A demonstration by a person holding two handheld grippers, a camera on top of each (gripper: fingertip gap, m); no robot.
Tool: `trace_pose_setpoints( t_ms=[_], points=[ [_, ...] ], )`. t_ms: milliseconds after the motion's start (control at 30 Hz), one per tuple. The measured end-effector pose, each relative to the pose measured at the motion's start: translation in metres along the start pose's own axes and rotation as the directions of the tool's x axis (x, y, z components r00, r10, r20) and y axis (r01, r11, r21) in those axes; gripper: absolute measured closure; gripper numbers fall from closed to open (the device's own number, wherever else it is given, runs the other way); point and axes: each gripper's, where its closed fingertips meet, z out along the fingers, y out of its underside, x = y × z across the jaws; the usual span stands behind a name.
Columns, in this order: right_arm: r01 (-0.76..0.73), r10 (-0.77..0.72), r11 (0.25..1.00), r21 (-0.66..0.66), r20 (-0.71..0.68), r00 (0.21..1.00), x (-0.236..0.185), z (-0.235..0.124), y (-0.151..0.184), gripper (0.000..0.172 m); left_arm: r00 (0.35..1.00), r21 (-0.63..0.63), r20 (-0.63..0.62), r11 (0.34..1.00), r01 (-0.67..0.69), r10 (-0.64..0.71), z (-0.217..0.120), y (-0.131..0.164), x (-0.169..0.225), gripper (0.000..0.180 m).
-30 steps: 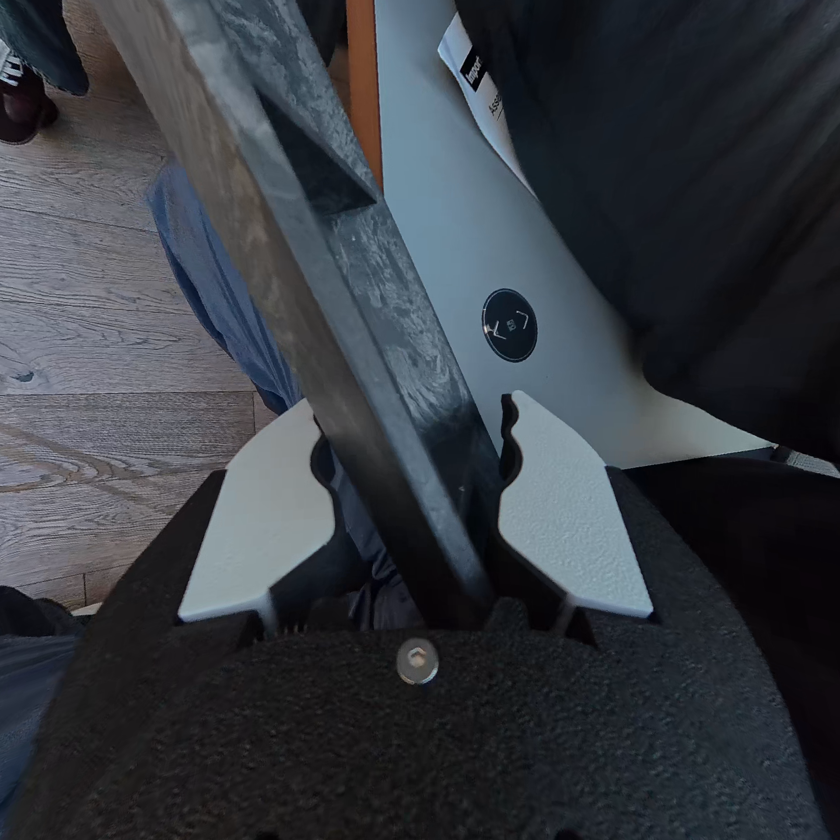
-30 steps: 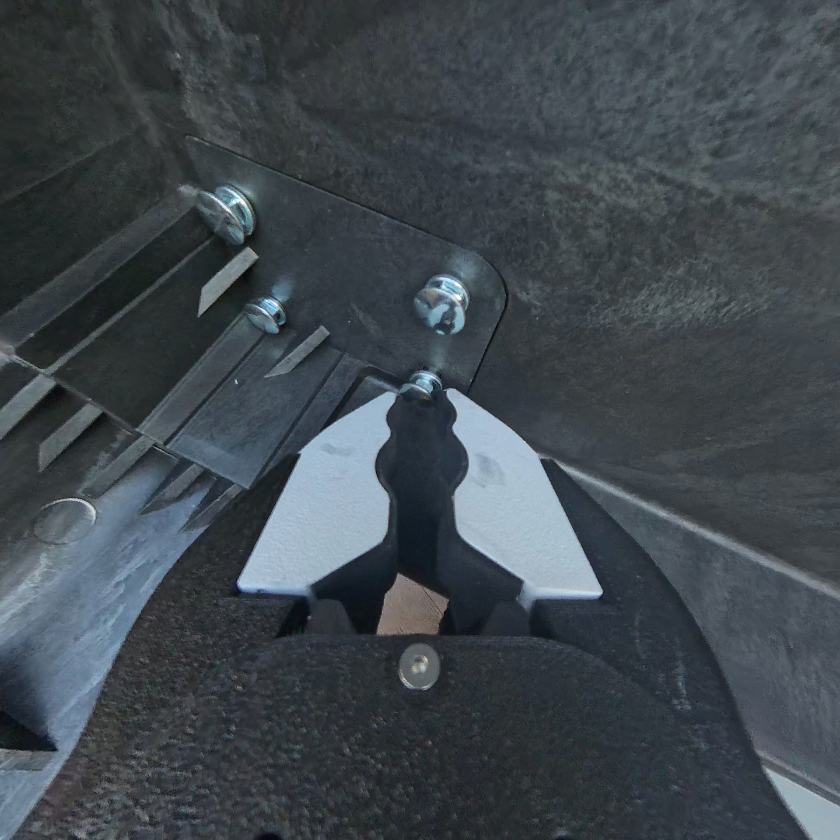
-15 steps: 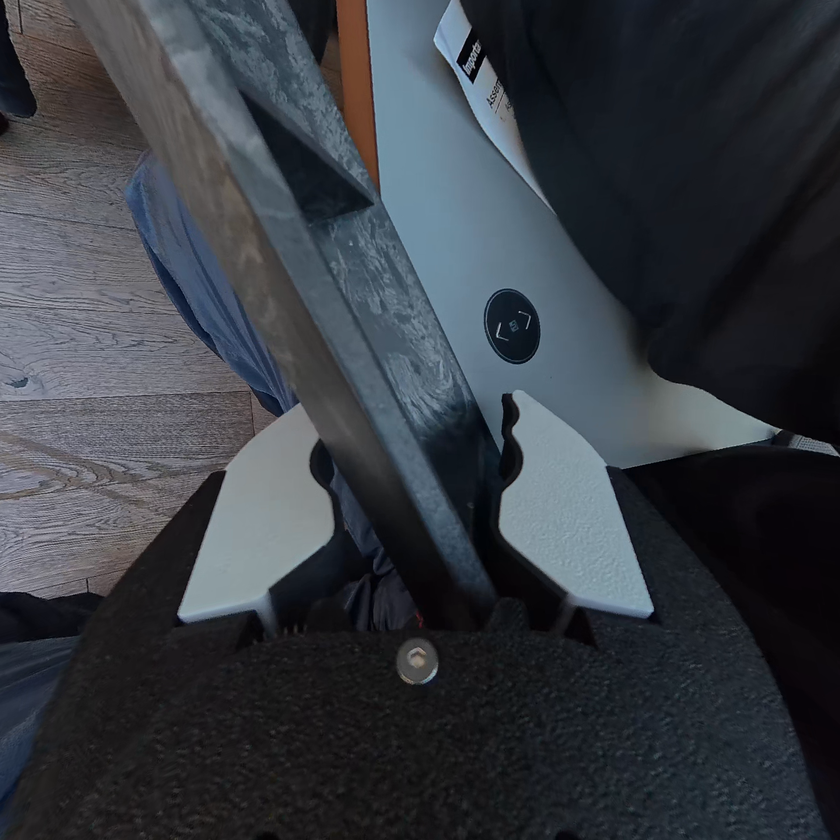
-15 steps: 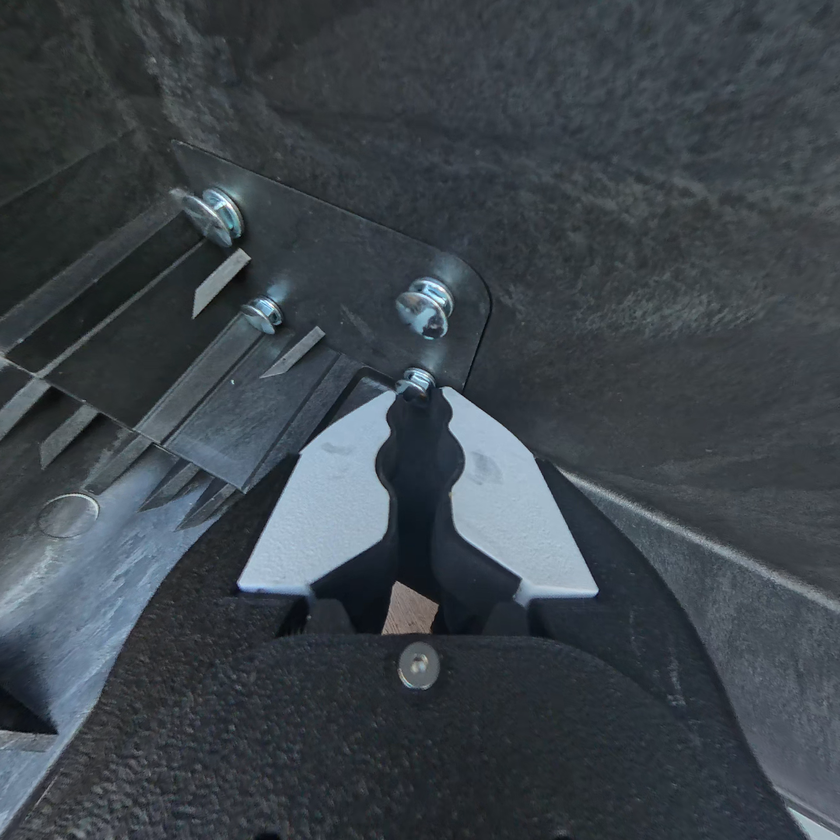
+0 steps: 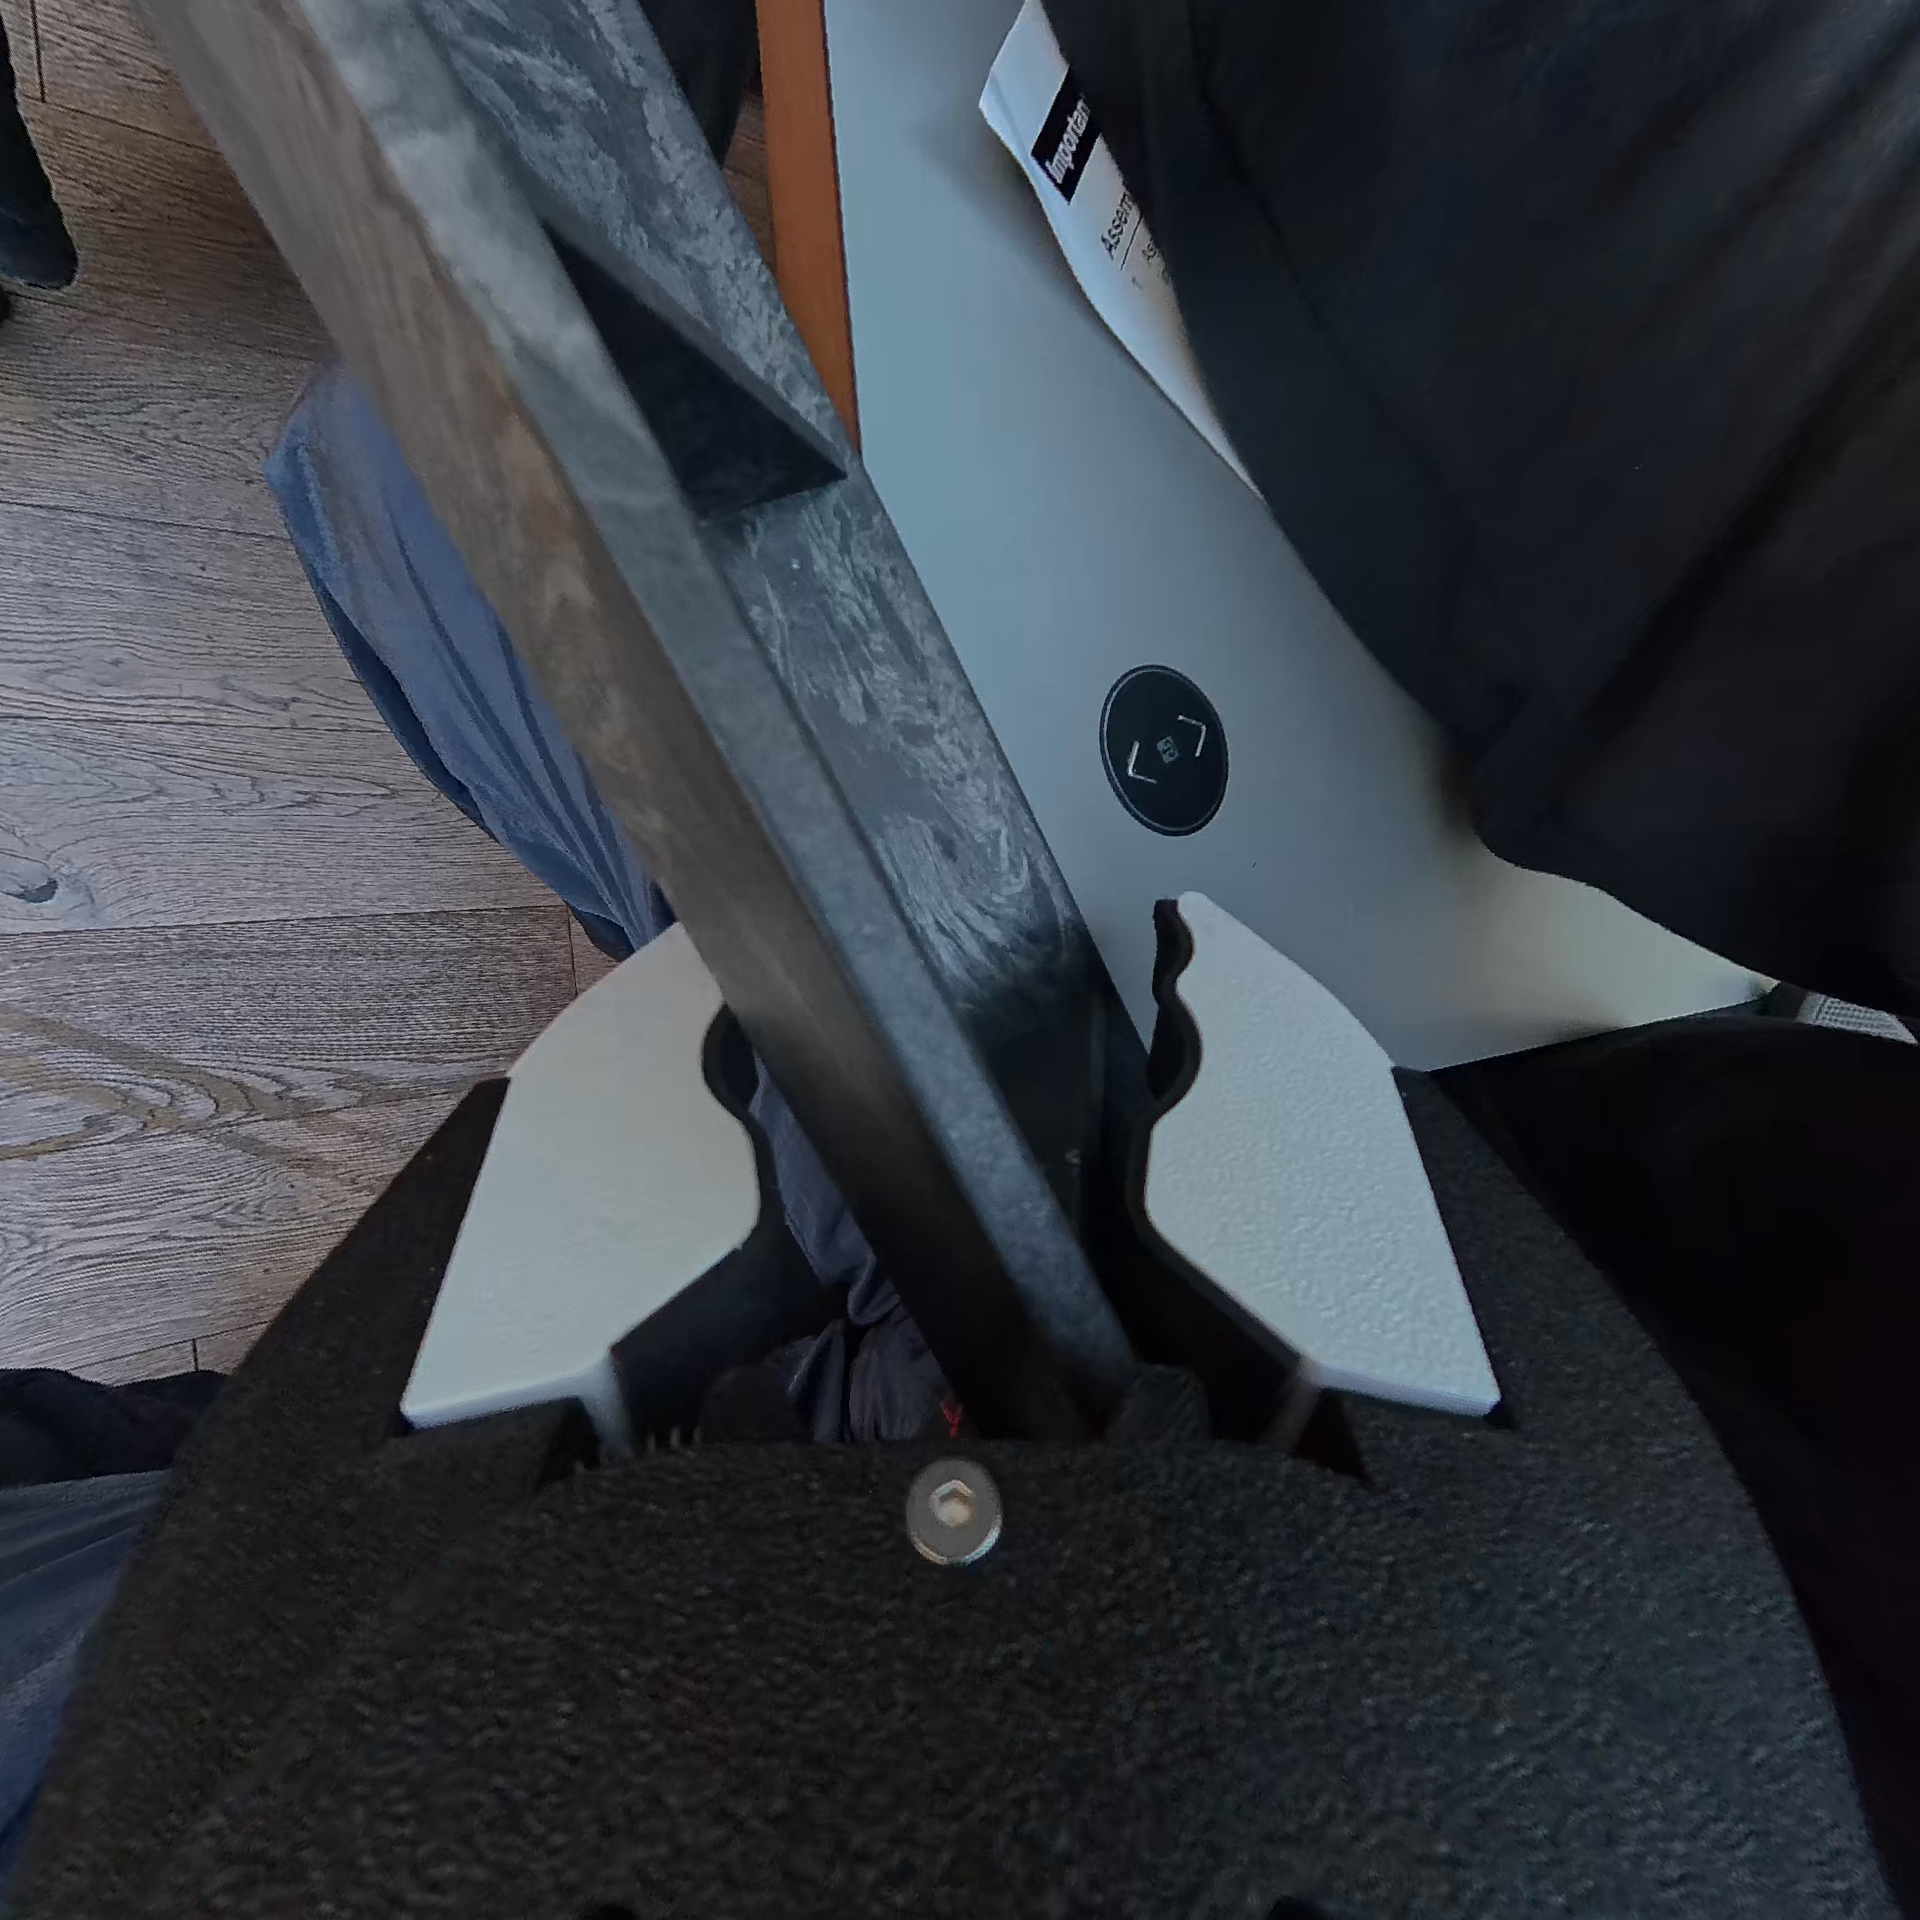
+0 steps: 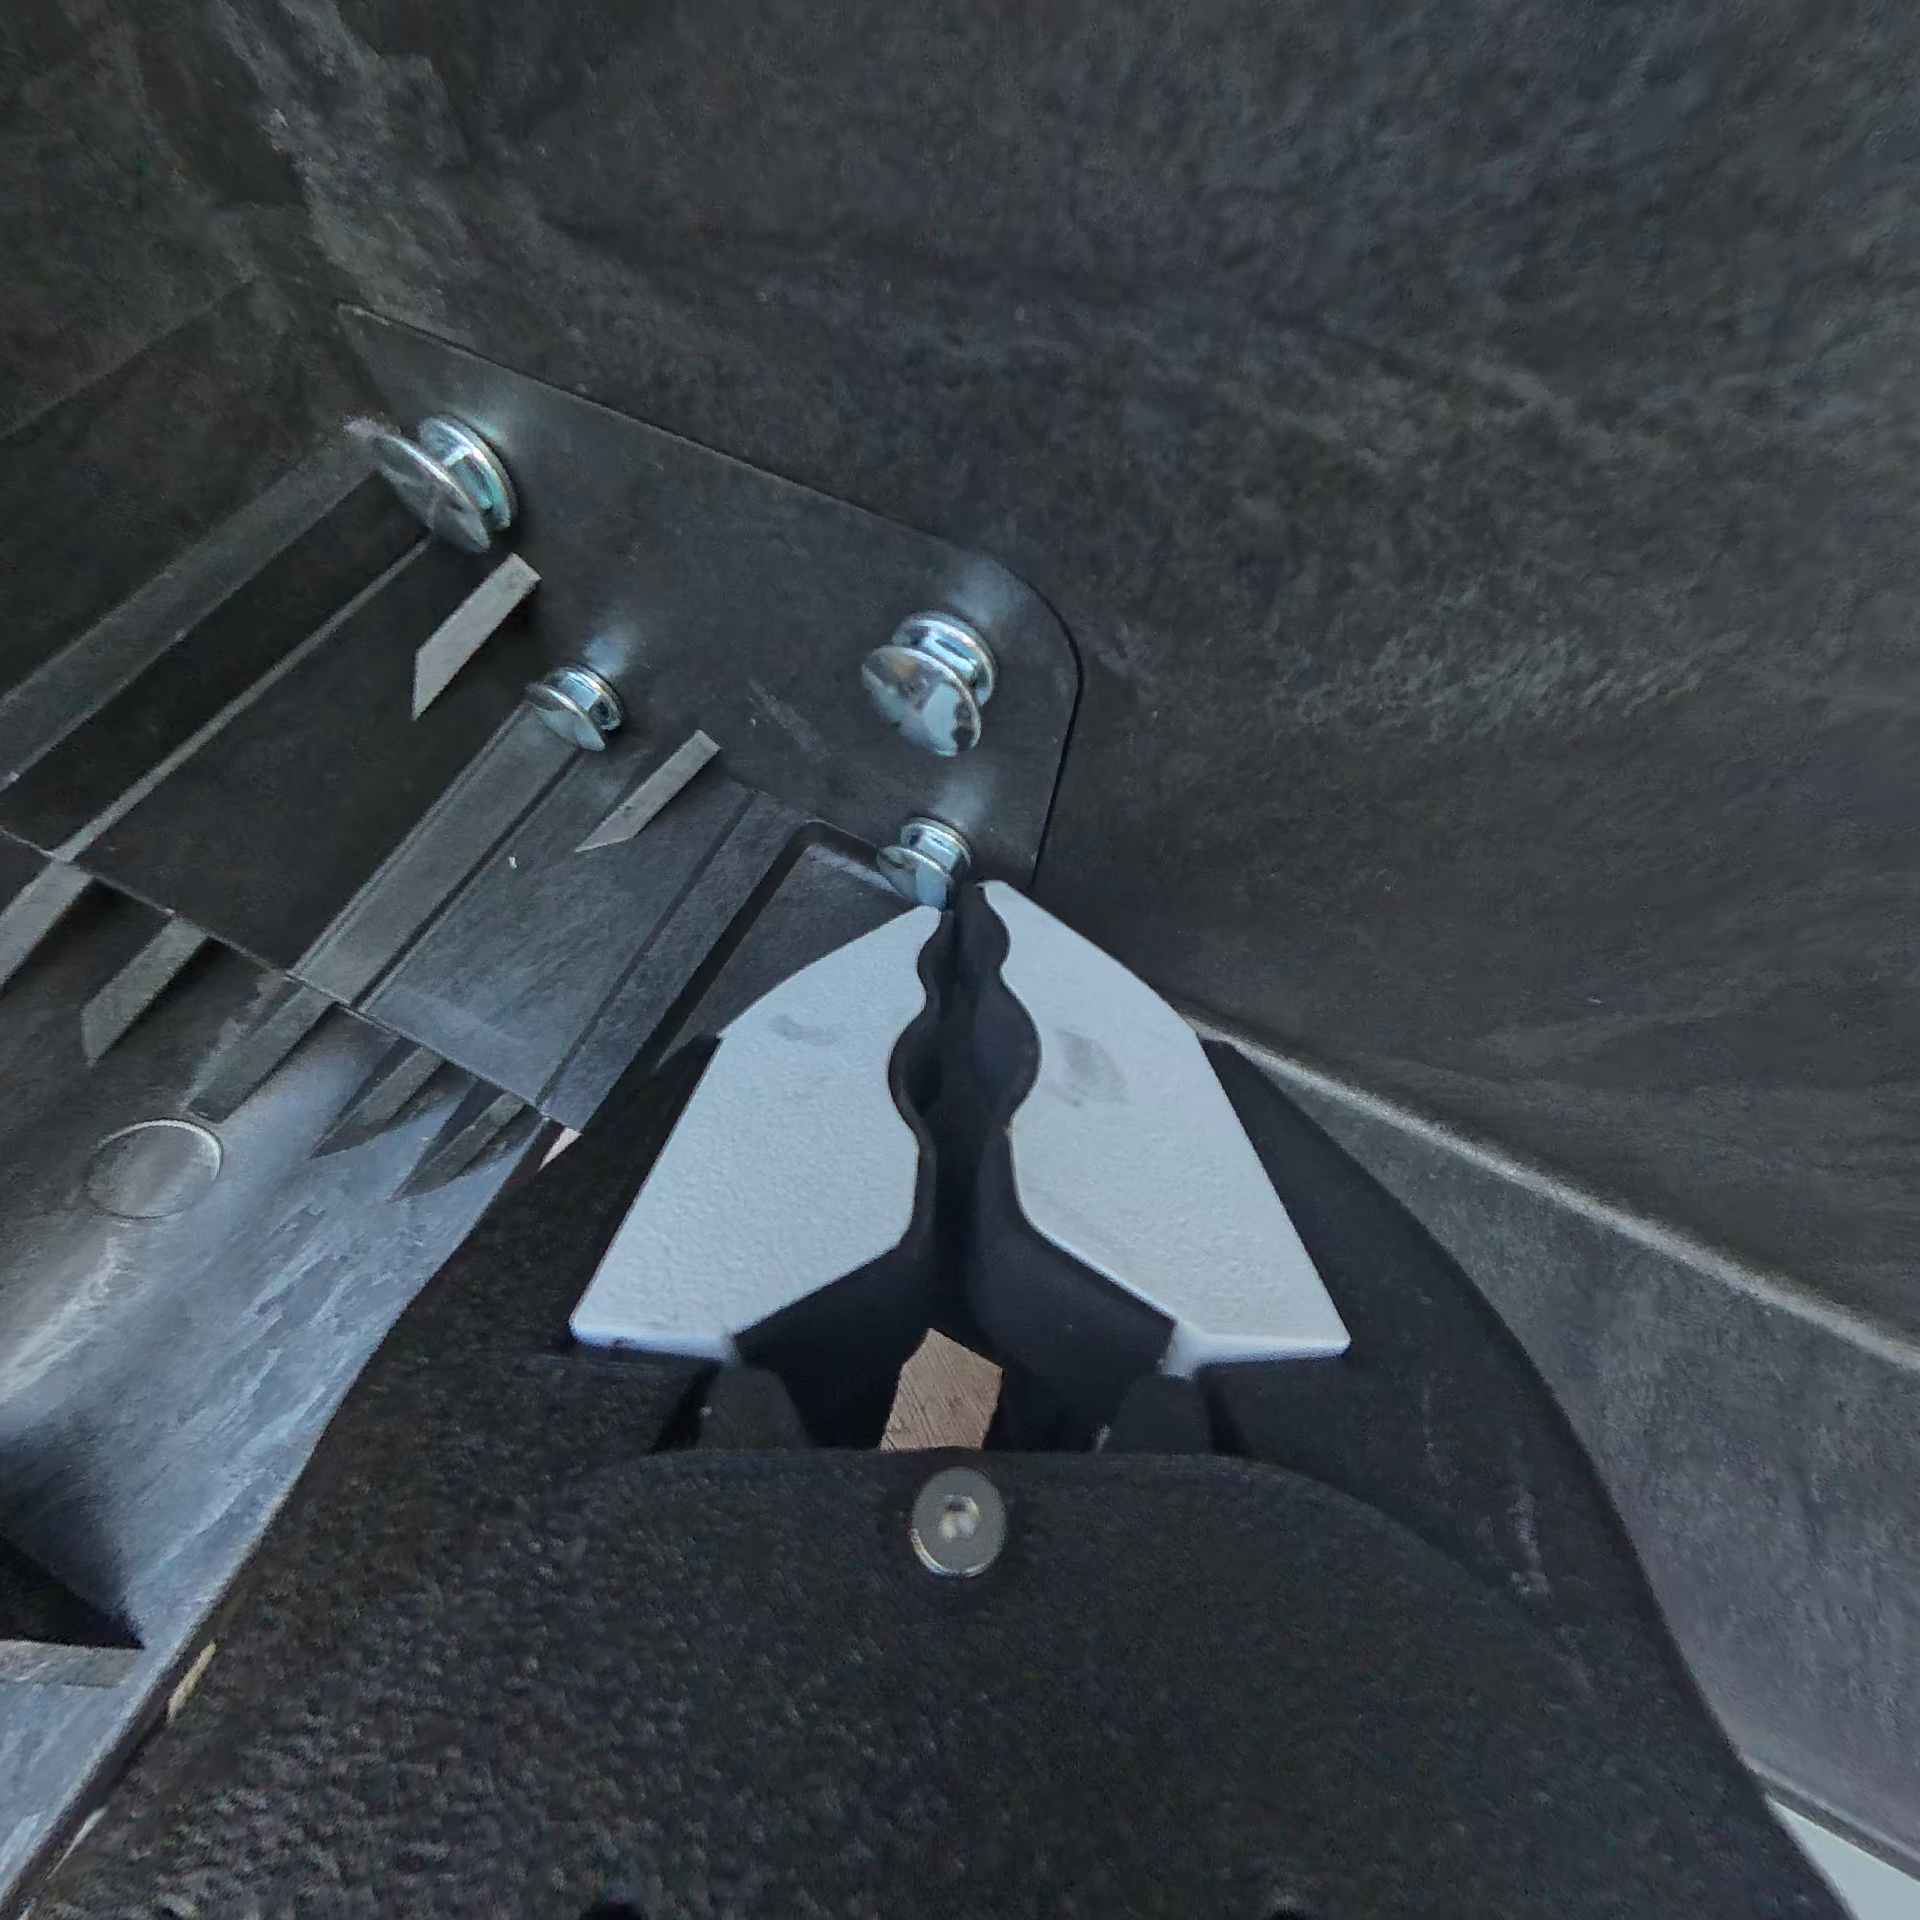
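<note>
- Left wrist view: the left gripper [image 5: 935, 997] stands wide apart, released. A dark grey plastic edge [image 5: 748, 727] of a large moulded part runs diagonally from the top left down between the two fingers into the gripper's throat.
- The left fingertip is hidden behind this edge; the right fingertip [image 5: 1184, 935] stands clear of it, with a gap showing. Whether the left pad touches the edge cannot be told.
- The plastic edge is thick, matt and streaked with pale scuff marks, with a triangular rib [image 5: 717, 416] branching off.
- Behind it lie a white tabletop [image 5: 1039, 520] bearing a round black button [image 5: 1164, 750], a printed sheet [image 5: 1081, 156], black fabric [image 5: 1558, 416] on the right, and blue trousers [image 5: 416, 644] over a wooden floor [image 5: 156, 831] on the left.
- Right wrist view: the right gripper [image 6: 961, 904] is clenched, its black pads meeting along the centre line with nothing between them.
- Its tips lie just beside a silver screw [image 6: 925, 854], touching or nearly so, at the lower corner of a black metal plate [image 6: 779, 623].
- Three more screws [image 6: 928, 681] stand proud on the plate. Black felt lining [image 6: 1351, 416] fills the upper right; ribbed grey plastic [image 6: 208, 1299] lies lower left.
</note>
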Motion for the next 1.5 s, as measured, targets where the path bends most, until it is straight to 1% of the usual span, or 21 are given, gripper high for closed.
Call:
trace_pose_setpoints(
  t_ms=[267, 567, 867, 967, 1100, 1300, 1500],
  points=[
    [0.029, -0.03, 0.999, -0.026, -0.034, 0.999, -0.001, 0.0, 0.001, 0.172, 1.0, 0.0, 0.001, 1.0, -0.002, 0.002, 0.0, 0.0, 0.0, 0.105],
    [-0.005, 0.005, 1.0, -0.017, -0.011, 1.0, -0.002, 0.0, 0.002, 0.172, 1.0, 0.002, 0.001, 1.0, -0.004, 0.004, 0.0, 0.0, 0.0, 0.105],
    [0.029, -0.029, 0.999, -0.021, 0.0, 1.0, -0.016, -0.009, 0.007, 0.172, 1.0, -0.002, 0.003, 1.0, -0.01, 0.01, 0.0, 0.0, 0.0, 0.105],
    [0.028, -0.028, 1.0, -0.004, -0.001, 1.0, -0.016, -0.006, 0.003, 0.172, 1.0, 0.0, 0.001, 1.0, -0.009, 0.009, 0.0, 0.0, 0.0, 0.104],
    [0.039, -0.039, 0.999, -0.02, 0.004, 0.999, -0.016, 0.001, 0.002, 0.172, 1.0, 0.002, 0.0, 1.0, -0.008, 0.008, 0.0, 0.0, 0.001, 0.104],
    [0.023, -0.023, 1.0, -0.011, 0.013, 1.0, -0.016, 0.0, 0.002, 0.172, 1.0, 0.001, 0.0, 1.0, -0.009, 0.009, 0.0, 0.0, 0.001, 0.104],
    [0.022, -0.022, 1.0, -0.008, -0.008, 1.0, -0.014, -0.001, 0.003, 0.172, 1.0, 0.002, 0.0, 1.0, -0.011, 0.011, 0.0, 0.0, 0.001, 0.104]
  ],
)
